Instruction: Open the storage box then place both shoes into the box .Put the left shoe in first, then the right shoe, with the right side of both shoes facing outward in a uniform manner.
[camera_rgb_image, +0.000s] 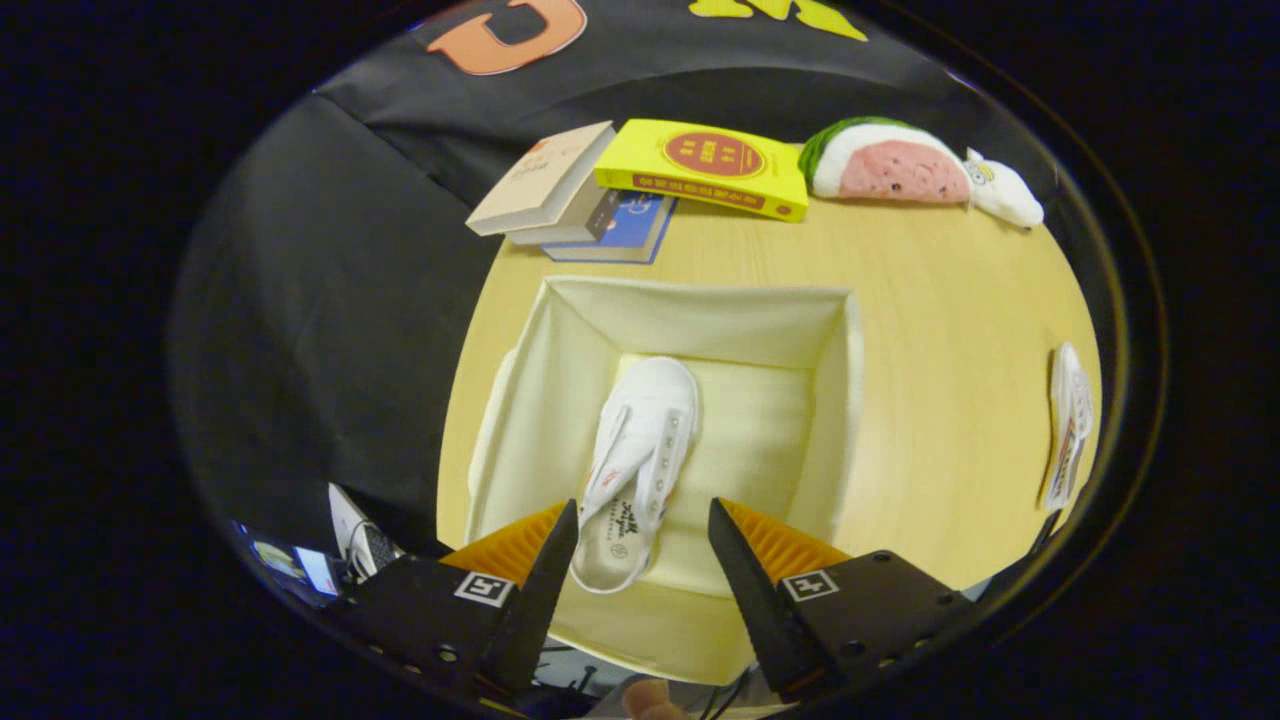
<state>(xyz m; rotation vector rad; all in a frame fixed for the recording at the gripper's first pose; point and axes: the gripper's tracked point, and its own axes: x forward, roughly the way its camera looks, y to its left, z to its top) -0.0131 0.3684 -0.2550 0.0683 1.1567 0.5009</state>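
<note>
The gripper (643, 545) sits at the bottom centre of the frame, its two fingers spread apart with nothing held between them. Just ahead, showing in the gap between the fingertips, is the heel of a white canvas shoe (640, 470) lying inside the open cream fabric storage box (700, 320) in the middle of the frame, toe pointing toward the far wall of the box. The shoe lies along the box's left half, leaving bare floor to its right. The second shoe (1068, 425) lies on the wooden table (950, 380) at the right edge of the frame, well apart from the box.

With one shoe apparently in place, the risk now lies in fetching the other. A reach across could catch the soft box wall and drag or fold it. The shoe on the table shows only as a thin edge-on shape, so a grasp may slip or twist it, and it could land facing the wrong way, unlike its mate. Lowering it carelessly might also nudge the shoe already inside. The stack of books (640, 185) and the watermelon plush (890, 160) at the top of the frame look safely out of reach.
</note>
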